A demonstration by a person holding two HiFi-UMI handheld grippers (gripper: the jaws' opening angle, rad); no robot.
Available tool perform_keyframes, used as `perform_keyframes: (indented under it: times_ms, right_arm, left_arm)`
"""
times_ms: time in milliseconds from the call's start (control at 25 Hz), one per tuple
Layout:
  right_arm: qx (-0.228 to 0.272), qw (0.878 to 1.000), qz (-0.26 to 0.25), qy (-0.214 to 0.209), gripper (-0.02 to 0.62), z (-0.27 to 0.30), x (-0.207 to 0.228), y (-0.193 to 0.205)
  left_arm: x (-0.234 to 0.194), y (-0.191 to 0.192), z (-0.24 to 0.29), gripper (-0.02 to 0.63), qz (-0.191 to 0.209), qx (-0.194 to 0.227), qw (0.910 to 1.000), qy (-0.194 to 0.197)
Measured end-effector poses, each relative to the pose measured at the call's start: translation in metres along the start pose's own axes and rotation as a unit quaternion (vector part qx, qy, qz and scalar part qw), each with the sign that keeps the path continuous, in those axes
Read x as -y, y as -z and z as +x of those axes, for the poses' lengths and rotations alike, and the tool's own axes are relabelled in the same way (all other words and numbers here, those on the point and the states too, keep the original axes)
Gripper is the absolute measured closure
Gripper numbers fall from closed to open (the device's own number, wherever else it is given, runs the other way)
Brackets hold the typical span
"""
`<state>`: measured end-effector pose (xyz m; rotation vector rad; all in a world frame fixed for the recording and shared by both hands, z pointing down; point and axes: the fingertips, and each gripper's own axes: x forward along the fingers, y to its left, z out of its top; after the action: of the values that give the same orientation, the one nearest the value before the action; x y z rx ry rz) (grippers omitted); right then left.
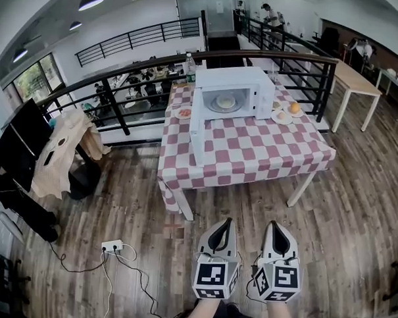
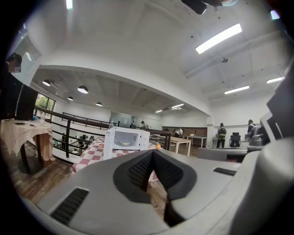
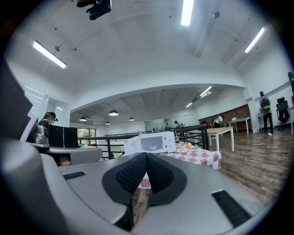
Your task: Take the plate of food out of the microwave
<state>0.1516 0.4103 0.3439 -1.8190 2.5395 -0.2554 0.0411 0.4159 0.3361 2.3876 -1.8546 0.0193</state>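
Note:
A white microwave (image 1: 231,94) stands at the back of a red-and-white checked table (image 1: 245,157), its door (image 1: 198,127) swung open to the left. Inside it lies a plate of food (image 1: 226,102). The microwave (image 2: 126,139) shows small and far off in the left gripper view, and the microwave (image 3: 154,142) shows likewise in the right gripper view. My left gripper (image 1: 223,223) and right gripper (image 1: 273,226) hang side by side over the wood floor, well short of the table. Both are shut, with nothing between the jaws.
A plate with an orange (image 1: 294,108) sits right of the microwave, a small dish (image 1: 183,112) to its left, a bottle (image 1: 190,67) behind. A black railing (image 1: 123,86) runs behind the table. A cloth-draped stand (image 1: 61,149) and a power strip (image 1: 112,246) with cables are at left.

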Motion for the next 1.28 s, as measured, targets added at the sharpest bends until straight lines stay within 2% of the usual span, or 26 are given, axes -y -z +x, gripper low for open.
perform_keyframes:
  times_ms: [280, 640, 1280]
  right_arm:
    - [-0.008, 1.000, 0.006, -0.009, 0.600, 0.015, 0.009, 0.005]
    - [-0.019, 1.000, 0.005, -0.010, 0.600, 0.055, 0.014, 0.011]
    - [-0.024, 1.000, 0.000, 0.019, 0.598, 0.171, 0.021, -0.003]
  left_arm:
    - [0.000, 0.004, 0.015, 0.598, 0.000, -0.006, 1.0000, -0.008]
    - [-0.020, 0.007, 0.057, 0.598, -0.009, -0.012, 0.9998, -0.010]
    - [-0.088, -0.011, 0.156, 0.598, -0.011, -0.016, 0.9998, 0.010]
